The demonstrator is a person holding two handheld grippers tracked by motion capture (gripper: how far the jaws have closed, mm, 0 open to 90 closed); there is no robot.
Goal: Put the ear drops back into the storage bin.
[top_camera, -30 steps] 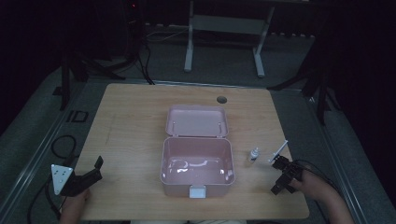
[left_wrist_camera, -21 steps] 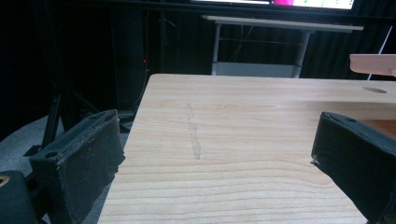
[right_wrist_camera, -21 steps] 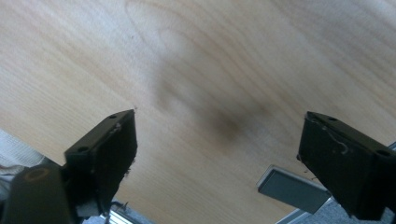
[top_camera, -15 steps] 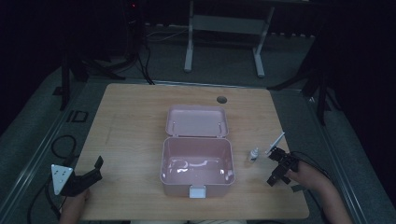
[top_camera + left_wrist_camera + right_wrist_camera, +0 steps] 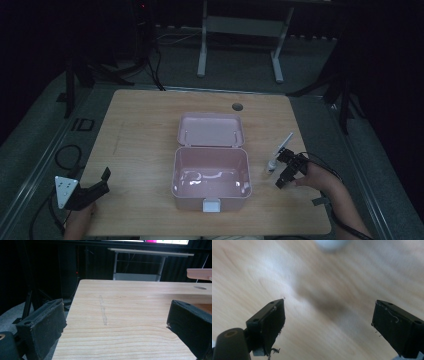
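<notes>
Resting at the near left corner of the wooden table, the left gripper has its jaws spread wide with nothing between them; in the left gripper view only bare wood lies ahead, and a pale streak runs across the grain. A grey three-cornered plate sits on top of this gripper, and a cable trails off the table edge beside it. At the table's middle stands a pink box, open and apparently empty, its lid folded back flat behind it. Just right of the box a small white bottle stands upright, and a slim white pen-like thing lies tilted just beyond it. The right gripper hovers beside the bottle, jaws parted and holding nothing, over blurred wood in its own view.
</notes>
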